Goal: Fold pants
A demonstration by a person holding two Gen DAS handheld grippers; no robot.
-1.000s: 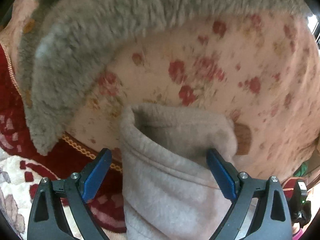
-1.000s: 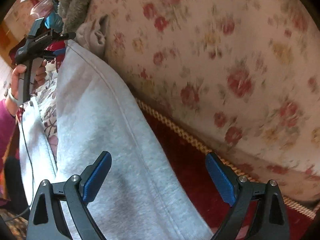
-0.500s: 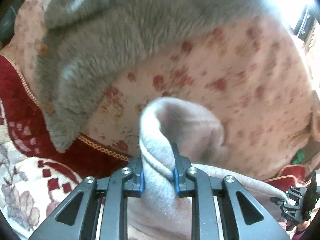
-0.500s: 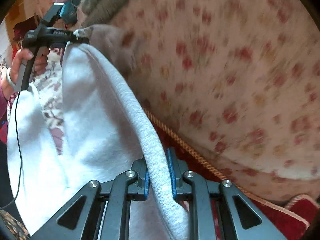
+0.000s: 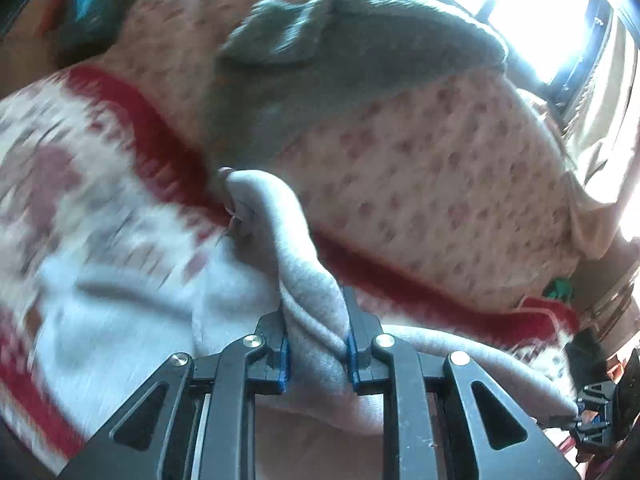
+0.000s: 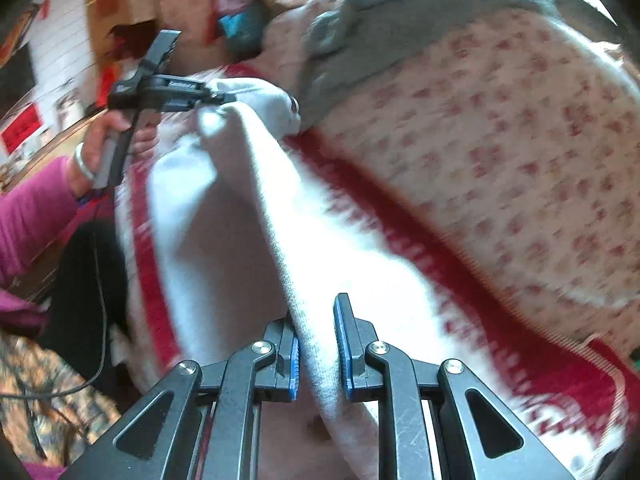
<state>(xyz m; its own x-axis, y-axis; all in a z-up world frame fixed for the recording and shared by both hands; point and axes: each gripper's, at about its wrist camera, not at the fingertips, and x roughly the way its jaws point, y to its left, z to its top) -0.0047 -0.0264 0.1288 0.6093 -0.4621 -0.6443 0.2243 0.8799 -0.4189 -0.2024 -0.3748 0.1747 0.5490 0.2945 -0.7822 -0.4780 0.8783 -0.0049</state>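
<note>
Right wrist: both hand-held grippers, left [image 6: 224, 98] and right [image 6: 318, 346], angled down, clamped on grey pants [image 6: 280, 216].

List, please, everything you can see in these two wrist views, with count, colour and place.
pants: one pair, light grey, lifted off the blanket, edge stretched between both grippers.
blanket: one, red and white patterned, under the pants.
floral cover: one, pink with red flowers, behind the blanket.
fleece throw: one, grey, draped over the floral cover.
window: bright, upper right of the left wrist view.
left gripper: black, blue pads, shut on the pants.
right gripper: black, blue pads, shut on the pants.
left hand: holds the left gripper's handle.
sleeve: magenta, lower left.
</note>
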